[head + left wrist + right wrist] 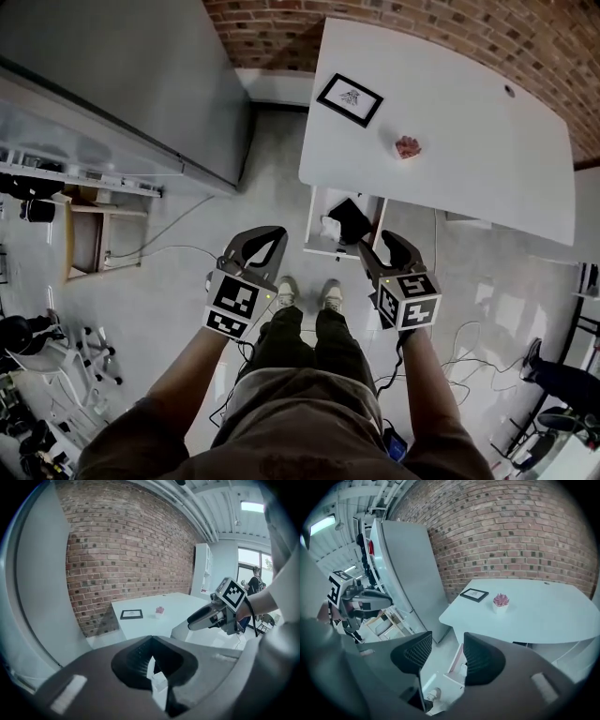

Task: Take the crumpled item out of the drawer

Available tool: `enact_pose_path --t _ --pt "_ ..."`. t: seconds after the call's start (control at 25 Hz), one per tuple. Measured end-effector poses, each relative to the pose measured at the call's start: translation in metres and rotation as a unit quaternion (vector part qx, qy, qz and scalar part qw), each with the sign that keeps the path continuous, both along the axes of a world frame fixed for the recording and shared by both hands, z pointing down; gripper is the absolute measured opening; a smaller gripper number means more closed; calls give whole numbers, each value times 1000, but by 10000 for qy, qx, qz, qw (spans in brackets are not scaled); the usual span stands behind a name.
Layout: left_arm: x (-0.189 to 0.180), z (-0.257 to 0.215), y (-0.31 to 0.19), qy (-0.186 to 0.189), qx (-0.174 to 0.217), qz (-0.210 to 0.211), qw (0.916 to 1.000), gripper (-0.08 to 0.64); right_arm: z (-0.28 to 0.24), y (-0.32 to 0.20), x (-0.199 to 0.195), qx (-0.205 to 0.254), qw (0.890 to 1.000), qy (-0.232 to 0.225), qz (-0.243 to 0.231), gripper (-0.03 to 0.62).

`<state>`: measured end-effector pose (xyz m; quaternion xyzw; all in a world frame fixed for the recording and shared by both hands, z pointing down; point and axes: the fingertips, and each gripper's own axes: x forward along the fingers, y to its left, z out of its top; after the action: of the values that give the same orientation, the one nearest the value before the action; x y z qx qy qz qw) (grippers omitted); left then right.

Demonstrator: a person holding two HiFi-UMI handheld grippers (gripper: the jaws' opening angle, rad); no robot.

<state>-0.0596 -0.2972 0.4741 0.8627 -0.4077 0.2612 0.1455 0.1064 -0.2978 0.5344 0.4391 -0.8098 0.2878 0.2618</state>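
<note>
The drawer [322, 250] stands pulled out under the white table [469, 150], just ahead of the person's feet. Inside it lies a white crumpled item [329, 227] beside a black object [349, 217]. My left gripper [278, 231] hangs left of the drawer, above the floor, its tips touching with nothing held. My right gripper [375, 242] hovers over the drawer's near right corner, jaws apart and empty. In the right gripper view the crumpled item [462, 669] shows between the pads, down in the drawer [453, 660]. The left gripper view shows the right gripper [208, 615] at the right.
A framed picture [350, 99] and a small pink plant [407, 147] sit on the table. A grey cabinet [131, 84] stands at the left, shelving [89, 234] beneath it, a brick wall [525, 37] behind. Cables trail over the floor [187, 248].
</note>
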Motion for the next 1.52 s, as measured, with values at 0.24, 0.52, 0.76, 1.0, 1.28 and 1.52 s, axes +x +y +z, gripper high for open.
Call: enact_pose_path --t 0.24,0.52,0.76,1.0,1.28,1.52 --pt "-8 67 -15 -170 -227 64 9996 0 78 -11 -11 -453 9989 55 -87 239" --pt "-14 159 -19 -180 -589 75 9981 0 179 -14 -26 -922 9953 179 -241 239" --pt "-17 230 -26 -202 -757 231 9967 0 257 -13 -37 -1229 9895 399 -644 239" --pt "-19 296 -29 -228 -893 172 9956 0 341 -9 -40 -1457 9805 801 -1047 241" --pt "-17 375 -26 -322 -1125 228 9929 0 429 -12 -37 -1691 9685 1163 -1408 242" --pt "-24 441 -25 -575 -1235 338 9901 0 499 -17 -27 -1956 9610 1352 -1410 241"
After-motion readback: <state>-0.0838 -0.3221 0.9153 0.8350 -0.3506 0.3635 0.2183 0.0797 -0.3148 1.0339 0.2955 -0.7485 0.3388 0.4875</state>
